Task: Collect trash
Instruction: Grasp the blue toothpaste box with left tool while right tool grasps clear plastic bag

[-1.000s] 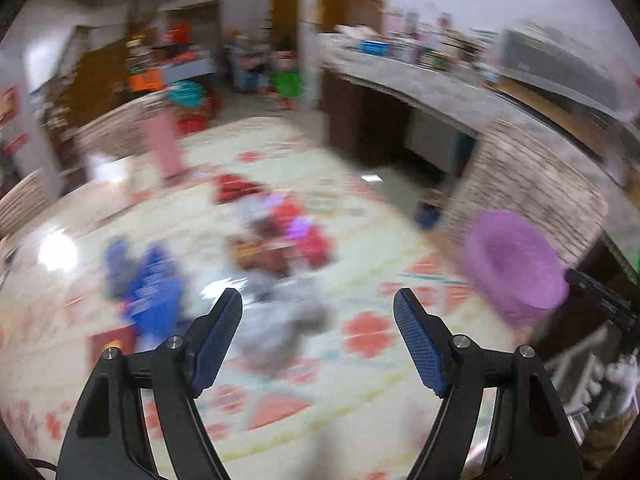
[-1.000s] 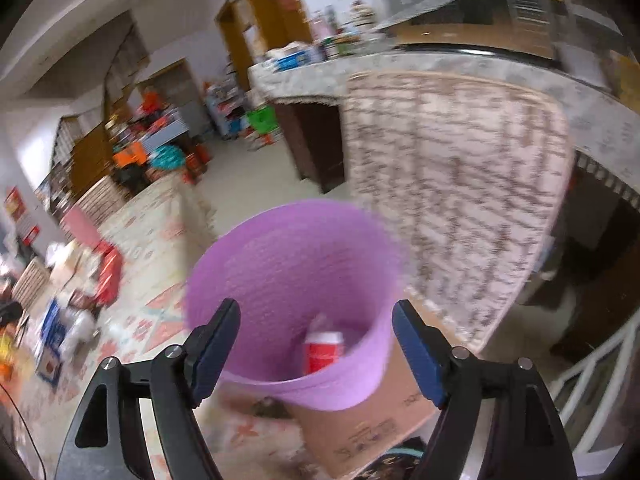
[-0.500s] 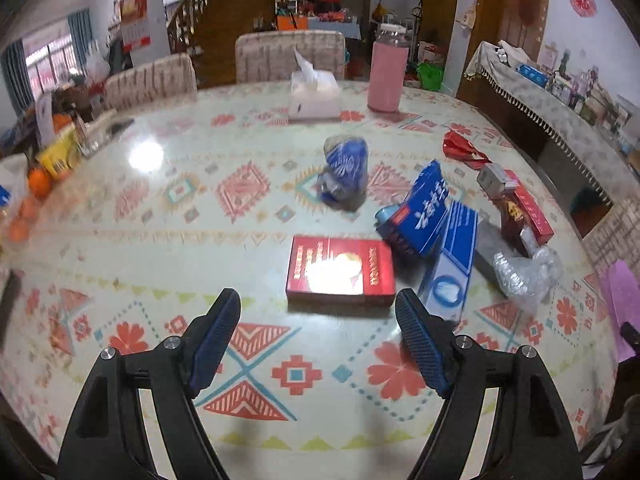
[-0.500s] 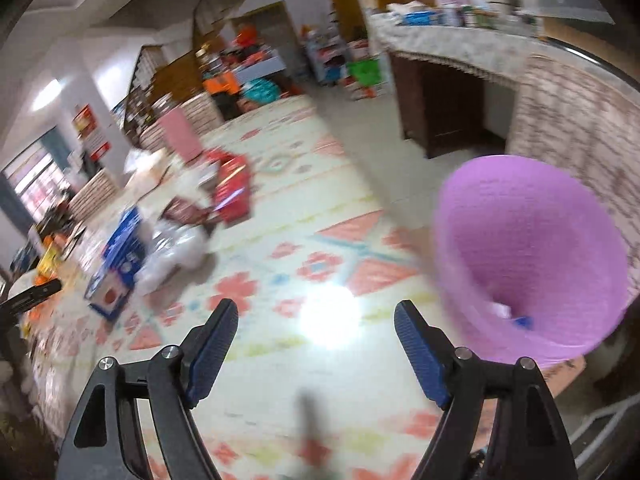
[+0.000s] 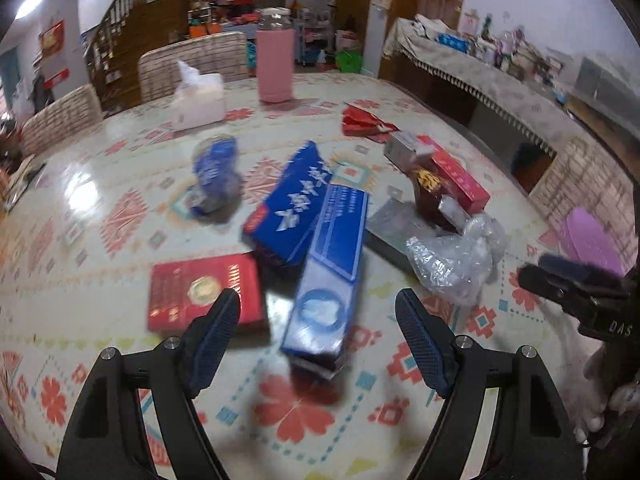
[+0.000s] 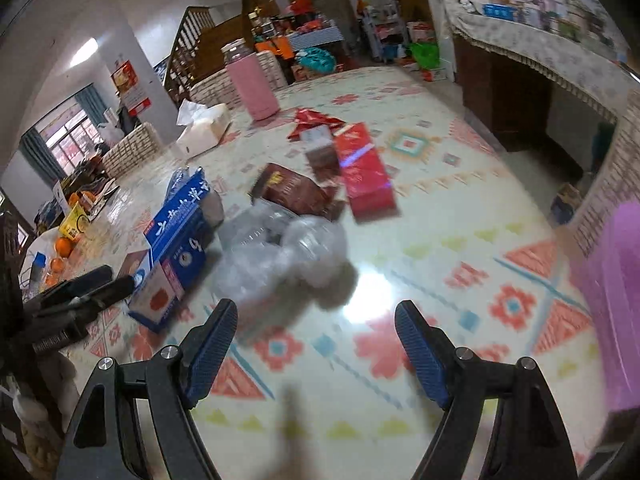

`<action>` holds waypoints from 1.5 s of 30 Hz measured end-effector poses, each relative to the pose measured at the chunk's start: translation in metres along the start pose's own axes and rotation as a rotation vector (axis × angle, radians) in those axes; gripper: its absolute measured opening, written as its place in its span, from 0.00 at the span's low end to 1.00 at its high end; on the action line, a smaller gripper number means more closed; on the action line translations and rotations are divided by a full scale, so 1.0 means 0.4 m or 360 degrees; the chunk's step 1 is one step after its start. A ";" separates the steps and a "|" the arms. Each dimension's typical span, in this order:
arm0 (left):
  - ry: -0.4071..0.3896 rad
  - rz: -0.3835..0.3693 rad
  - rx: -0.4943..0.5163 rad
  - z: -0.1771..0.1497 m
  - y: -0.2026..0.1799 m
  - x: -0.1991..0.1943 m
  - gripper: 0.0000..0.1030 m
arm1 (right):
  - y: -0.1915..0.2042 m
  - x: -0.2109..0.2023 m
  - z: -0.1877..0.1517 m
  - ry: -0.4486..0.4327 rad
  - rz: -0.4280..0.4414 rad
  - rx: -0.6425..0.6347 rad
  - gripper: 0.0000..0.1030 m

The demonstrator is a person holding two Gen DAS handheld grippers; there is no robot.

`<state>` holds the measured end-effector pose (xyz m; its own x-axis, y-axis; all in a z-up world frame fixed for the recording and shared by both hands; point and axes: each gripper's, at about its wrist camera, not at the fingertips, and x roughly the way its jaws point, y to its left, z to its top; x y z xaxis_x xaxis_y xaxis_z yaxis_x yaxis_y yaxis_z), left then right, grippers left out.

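Trash lies on the patterned table (image 5: 120,216). My left gripper (image 5: 318,344) is open and empty just short of a long blue box (image 5: 332,276), with a flat red box (image 5: 204,292) to its left and a second blue box (image 5: 292,200) behind. A crumpled clear plastic bag (image 5: 456,260) lies to the right. My right gripper (image 6: 316,356) is open and empty near that bag (image 6: 288,252). A brown box (image 6: 296,194) and a red box (image 6: 366,174) lie beyond it. The purple bin (image 6: 616,292) stands at the table's right edge.
A pink bottle (image 5: 275,64), a tissue box (image 5: 198,100), a crushed blue bottle (image 5: 214,174) and a red wrapper (image 5: 362,122) sit farther back. Chairs stand behind the table. A counter (image 5: 500,80) runs along the right. Oranges (image 6: 62,246) lie at the far left.
Both grippers swung away from the purple bin back over the table. The left one has moved right and closer to the blue boxes; the right one now faces the plastic bag.
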<state>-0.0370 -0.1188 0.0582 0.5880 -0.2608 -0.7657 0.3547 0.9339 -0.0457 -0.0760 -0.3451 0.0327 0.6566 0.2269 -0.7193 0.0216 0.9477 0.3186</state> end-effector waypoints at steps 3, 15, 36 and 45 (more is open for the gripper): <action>0.0036 0.0011 0.0009 0.014 -0.006 0.033 0.77 | 0.011 0.038 0.029 0.0010 -0.0057 -0.0033 0.82; 0.0141 -0.0035 -0.0010 0.019 -0.010 0.100 0.77 | 0.022 0.125 0.071 0.0050 -0.0056 0.0030 0.83; 0.0041 -0.0120 -0.0147 -0.007 -0.028 -0.009 0.30 | 0.006 0.081 0.030 -0.0020 -0.0012 0.0073 0.37; -0.0036 -0.0103 -0.0140 -0.020 -0.066 -0.088 0.30 | -0.023 -0.001 -0.003 -0.0094 0.0019 0.0094 0.32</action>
<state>-0.0728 -0.1322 0.0810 0.5825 -0.3260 -0.7446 0.3280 0.9324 -0.1516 -0.0775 -0.3538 0.0293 0.7002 0.2231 -0.6783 0.0568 0.9295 0.3643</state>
